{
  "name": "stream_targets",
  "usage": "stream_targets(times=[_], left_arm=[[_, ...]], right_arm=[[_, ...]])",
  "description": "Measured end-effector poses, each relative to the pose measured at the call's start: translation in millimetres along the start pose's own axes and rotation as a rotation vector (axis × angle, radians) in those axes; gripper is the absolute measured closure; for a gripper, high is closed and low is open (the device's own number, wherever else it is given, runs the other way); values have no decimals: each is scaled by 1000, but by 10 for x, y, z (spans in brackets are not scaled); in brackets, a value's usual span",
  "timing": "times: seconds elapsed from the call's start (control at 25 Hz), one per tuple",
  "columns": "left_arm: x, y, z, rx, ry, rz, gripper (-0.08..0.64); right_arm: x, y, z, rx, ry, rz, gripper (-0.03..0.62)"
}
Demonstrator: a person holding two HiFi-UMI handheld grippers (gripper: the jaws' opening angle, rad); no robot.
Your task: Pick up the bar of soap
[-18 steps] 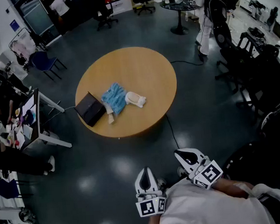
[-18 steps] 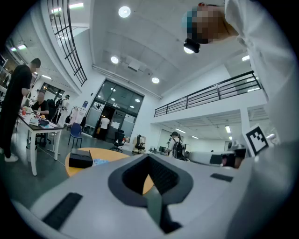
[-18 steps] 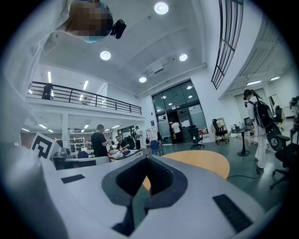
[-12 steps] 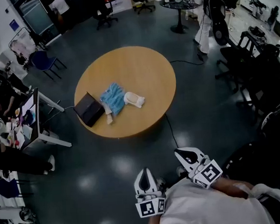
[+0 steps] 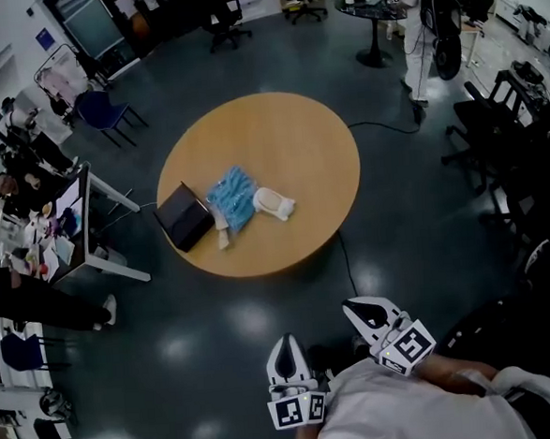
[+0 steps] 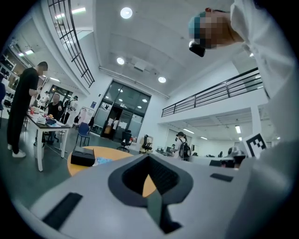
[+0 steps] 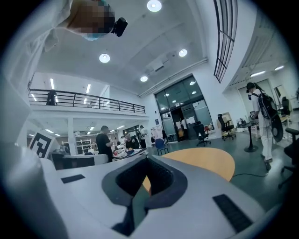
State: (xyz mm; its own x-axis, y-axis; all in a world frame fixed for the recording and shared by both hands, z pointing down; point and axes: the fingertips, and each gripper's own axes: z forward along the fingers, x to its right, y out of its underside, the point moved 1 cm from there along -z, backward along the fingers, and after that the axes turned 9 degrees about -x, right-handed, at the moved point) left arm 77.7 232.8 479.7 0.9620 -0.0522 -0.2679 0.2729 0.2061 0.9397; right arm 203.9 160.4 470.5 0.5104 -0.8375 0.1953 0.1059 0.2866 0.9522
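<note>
A round wooden table (image 5: 288,138) stands some way ahead across the dark floor. On it lies a pale whitish lump (image 5: 274,203) that looks like the bar of soap, next to a crumpled blue cloth (image 5: 233,196) and a black box (image 5: 184,216). My left gripper (image 5: 285,351) and right gripper (image 5: 356,310) are held close to my body, far short of the table, both shut and empty. The left gripper view shows its closed jaws (image 6: 149,158) with the table edge (image 6: 74,163) and box (image 6: 83,158) beyond. In the right gripper view the closed jaws (image 7: 147,161) point at the table (image 7: 205,161).
A cable (image 5: 345,260) trails on the floor from the table's near right side. A desk with a monitor (image 5: 74,228) stands at the left with people around it. Black office chairs (image 5: 496,151) line the right side. A person (image 5: 421,25) stands beyond the table.
The head view has shifted a little, so the table sits slightly further right in the frame. Both grippers keep the same pose near my body.
</note>
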Motion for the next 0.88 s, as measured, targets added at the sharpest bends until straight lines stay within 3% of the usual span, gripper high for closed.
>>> stream_targets(times=[0.28, 0.52, 0.68, 0.88], left_arm=[[-418, -11, 573, -30, -16, 15, 554], [-1032, -453, 1667, -4, 72, 9, 554], [-1360, -813, 2279, 13, 169, 36, 554], [-1675, -1077, 2769, 22, 206, 32, 554]], right_arm=[[353, 74, 586, -22, 15, -14, 578], [755, -283, 1467, -11, 87, -55, 579], [859, -591, 2020, -3, 120, -95, 578], [1130, -522, 2637, -85, 181, -111, 579]])
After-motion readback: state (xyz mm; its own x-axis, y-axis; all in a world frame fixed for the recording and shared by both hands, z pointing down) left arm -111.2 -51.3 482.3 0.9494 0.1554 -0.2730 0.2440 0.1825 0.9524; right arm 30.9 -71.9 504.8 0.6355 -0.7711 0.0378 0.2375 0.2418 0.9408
